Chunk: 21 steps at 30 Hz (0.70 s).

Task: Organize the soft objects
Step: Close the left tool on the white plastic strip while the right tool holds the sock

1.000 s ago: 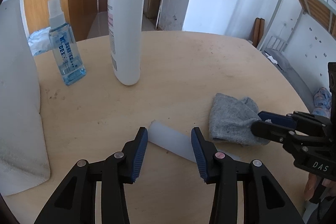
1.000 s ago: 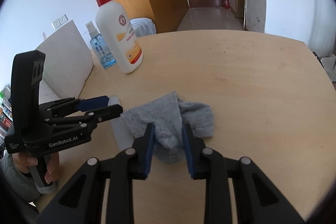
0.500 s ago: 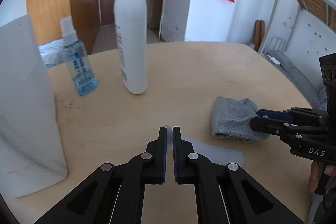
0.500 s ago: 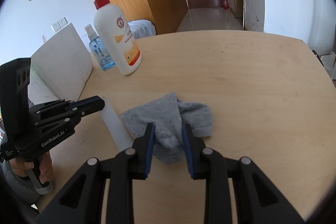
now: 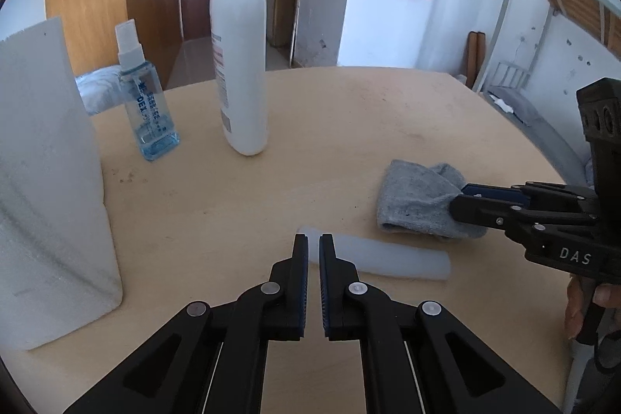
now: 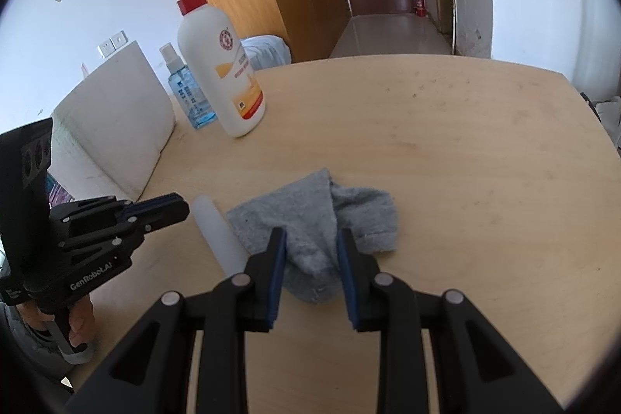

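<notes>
A crumpled grey knitted sock [image 6: 322, 220] lay on the light wooden tabletop [image 6: 465, 150], toward the near edge and well away from the far edge. The right gripper [image 6: 310, 239] held it: its two blue-padded fingers [image 6: 276, 258] pressed on the sock's near bunched end from both sides, with the rest of the fabric spread flat beyond them. In the left wrist view the same gripper [image 5: 460, 196] came in from the right edge of the tabletop, its tips buried in the sock [image 5: 415, 204].

Just beside the sock, on its left, lay a translucent white soft tube [image 6: 217, 231], flat on the wood and touching or nearly touching the fabric. The left gripper [image 5: 313, 247] sat over the tube's [image 5: 388, 257] far end with its jaws drawn almost together, only a thin slit between the blue pads. Whether the tube's end was pinched in that slit or merely lay under the tips could not be told. From the right wrist camera the left gripper [image 6: 182, 208] showed its tips just beside the tube's end, a hand [image 6: 79, 323] wrapped around its handle below.

Near the far left corner stood a tall white pump bottle with a red top [image 5: 240, 64] and, close beside it, a small clear blue spray bottle [image 5: 145, 96]. A white foam block [image 5: 46, 181] stood along the left edge.
</notes>
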Tool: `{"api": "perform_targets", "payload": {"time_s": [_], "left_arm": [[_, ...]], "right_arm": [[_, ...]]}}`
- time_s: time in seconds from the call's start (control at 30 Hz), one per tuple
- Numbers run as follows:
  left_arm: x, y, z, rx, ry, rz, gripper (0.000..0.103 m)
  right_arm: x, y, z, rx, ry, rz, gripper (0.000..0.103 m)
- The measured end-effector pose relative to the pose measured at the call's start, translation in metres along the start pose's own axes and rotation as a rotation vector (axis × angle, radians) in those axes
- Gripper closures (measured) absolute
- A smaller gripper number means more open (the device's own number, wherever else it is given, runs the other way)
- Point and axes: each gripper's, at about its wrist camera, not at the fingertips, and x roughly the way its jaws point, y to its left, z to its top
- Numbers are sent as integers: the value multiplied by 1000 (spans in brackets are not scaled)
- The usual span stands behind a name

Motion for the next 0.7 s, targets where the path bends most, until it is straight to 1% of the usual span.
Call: {"api": "perform_targets", "payload": {"time_s": [0.03, 0.07, 0.1, 0.13, 0.17, 0.2, 0.23, 0.3, 0.33, 0.4, 0.43, 0.53, 0.6, 0.63, 0.67, 0.7], "left_arm": [[2, 0, 0, 4, 5, 7, 92], [4, 0, -2, 8, 12, 4, 84], [5, -1, -2, 8, 19, 4, 72], [6, -1, -2, 7, 22, -5, 63], [5, -2, -2, 8, 20, -13, 44], [4, -2, -2, 5, 10, -11, 30], [2, -2, -2, 2, -2, -14, 27], [1, -3, 1, -4, -15, -37, 26], [4, -4, 3, -4, -6, -52, 26], [10, -4, 5, -7, 12, -60, 26], [15, -5, 5, -10, 35, -69, 26], [22, -3, 4, -22, 61, -82, 28], [23, -3, 3, -17, 62, -63, 40], [23, -4, 4, -11, 60, -73, 45], [22, -4, 3, -8, 57, -79, 52], [22, -5, 3, -1, 56, -66, 57]], "right_arm": [[0, 0, 0, -1, 1, 0, 72], [0, 0, 0, 0, 1, 2, 72], [-1, 0, 0, 1, -1, 2, 72], [-1, 0, 0, 0, -3, 1, 72], [-1, 0, 0, 1, -5, 0, 72], [-2, 0, 0, 2, -6, 1, 72], [-2, -1, 0, 2, -5, 1, 72], [-2, -1, 0, 4, -6, 3, 72], [-2, 0, 0, 2, -6, 3, 72], [-3, 0, 0, 1, -8, 6, 72], [-3, 0, 0, 1, -9, 7, 72], [-4, -1, -1, 0, -8, 8, 72], [-3, -1, -1, 0, -4, 4, 72], [-5, -1, -1, 3, -9, 8, 72], [-8, -1, -1, 7, -21, 15, 76], [-11, -1, 0, 8, -36, 16, 80]]}}
